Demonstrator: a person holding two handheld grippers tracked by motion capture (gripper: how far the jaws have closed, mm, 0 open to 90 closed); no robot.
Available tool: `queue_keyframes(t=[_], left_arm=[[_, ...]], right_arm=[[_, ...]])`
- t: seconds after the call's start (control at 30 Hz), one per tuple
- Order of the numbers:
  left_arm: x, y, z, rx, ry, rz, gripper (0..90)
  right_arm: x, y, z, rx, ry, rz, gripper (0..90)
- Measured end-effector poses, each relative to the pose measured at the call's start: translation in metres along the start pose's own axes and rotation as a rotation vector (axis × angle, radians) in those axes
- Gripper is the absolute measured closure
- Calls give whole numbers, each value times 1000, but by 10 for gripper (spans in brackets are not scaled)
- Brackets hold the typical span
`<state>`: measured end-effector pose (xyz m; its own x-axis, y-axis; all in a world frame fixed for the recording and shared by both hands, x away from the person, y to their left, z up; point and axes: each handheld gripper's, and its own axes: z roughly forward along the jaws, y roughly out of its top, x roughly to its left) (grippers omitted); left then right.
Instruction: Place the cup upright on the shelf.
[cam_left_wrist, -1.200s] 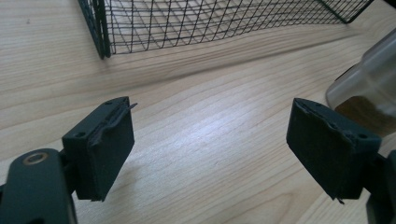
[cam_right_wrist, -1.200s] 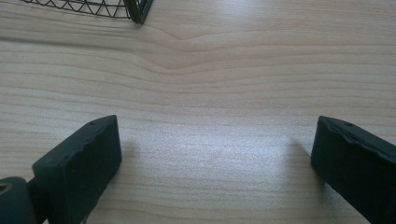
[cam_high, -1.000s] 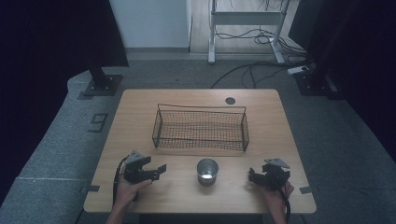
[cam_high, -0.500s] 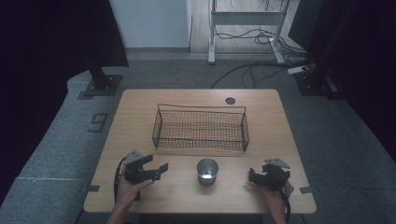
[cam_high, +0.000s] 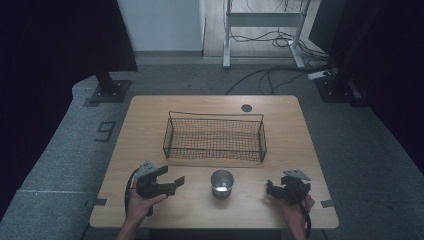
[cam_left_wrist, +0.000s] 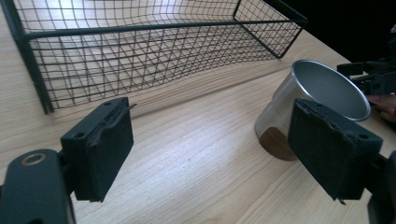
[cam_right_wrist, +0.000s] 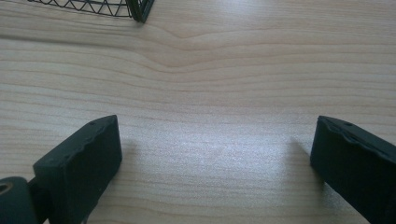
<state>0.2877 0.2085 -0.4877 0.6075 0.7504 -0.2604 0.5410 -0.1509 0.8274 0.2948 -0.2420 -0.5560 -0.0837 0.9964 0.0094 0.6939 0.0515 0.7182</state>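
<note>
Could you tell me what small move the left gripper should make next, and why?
Probably ease the left gripper sideways toward the metal cup until the cup sits between its jaws. Those jaws stand open with only bare table between them, and the cup stands upright just beyond one jaw, in front of the wire basket.

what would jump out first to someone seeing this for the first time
A black wire basket sits mid-table, nothing visible inside it. Just in front stands a shiny metal cup, upright and open-topped. The left gripper and right gripper flank the cup near the table's front edge, both with jaws apart and nothing between them.
</note>
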Motion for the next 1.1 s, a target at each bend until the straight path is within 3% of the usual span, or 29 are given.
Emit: queue_keyframes(t=[0.5, 0.77, 1.1], left_arm=[[-24, 2, 15, 32, -48, 44, 126], [-42, 6, 28, 50, -74, 98, 109], [-56, 14, 35, 51, -93, 117, 88]], right_arm=[[1, -1, -1, -6, 0, 1, 36], [1, -1, -1, -7, -3, -1, 39], [1, -1, -1, -7, -1, 0, 39]])
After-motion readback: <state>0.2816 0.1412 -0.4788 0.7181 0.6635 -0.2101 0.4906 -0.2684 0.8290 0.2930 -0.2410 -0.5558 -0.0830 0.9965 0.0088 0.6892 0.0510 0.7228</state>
